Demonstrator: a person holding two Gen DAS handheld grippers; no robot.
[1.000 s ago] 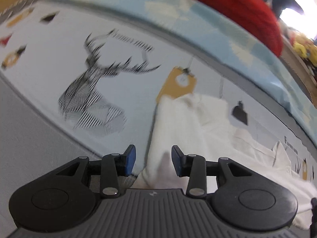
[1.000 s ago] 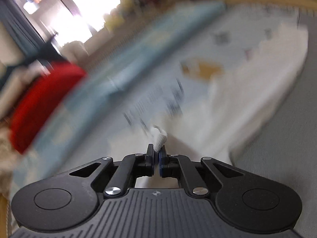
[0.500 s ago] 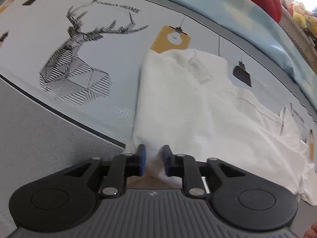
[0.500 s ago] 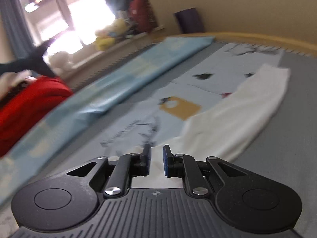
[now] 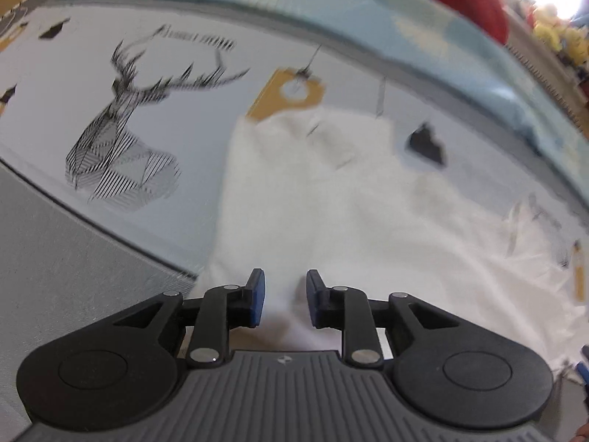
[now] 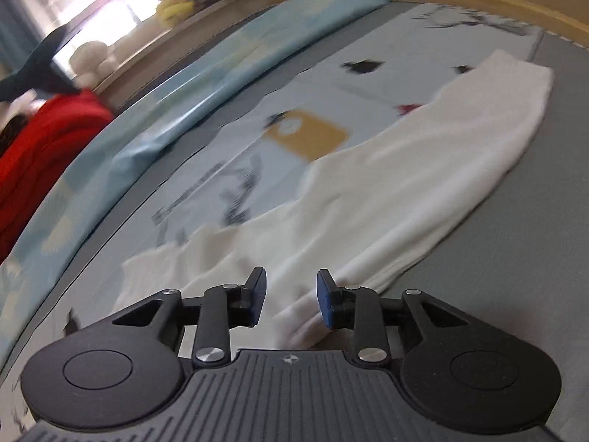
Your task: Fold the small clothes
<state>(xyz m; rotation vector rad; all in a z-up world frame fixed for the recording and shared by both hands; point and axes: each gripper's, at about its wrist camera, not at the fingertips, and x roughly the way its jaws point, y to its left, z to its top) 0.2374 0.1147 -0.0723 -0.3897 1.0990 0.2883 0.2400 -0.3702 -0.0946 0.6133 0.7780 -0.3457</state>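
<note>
My left gripper sat with its jaws parted, holding nothing, the near edge of the white garment lying in the gap between its blue pads. The garment lay spread flat on the printed mat, beside the deer-head drawing and over the corner of a yellow tag print. My right gripper was open too, gripping nothing, poised over a rumpled end of the white garment, which stretched away along the grey border.
</note>
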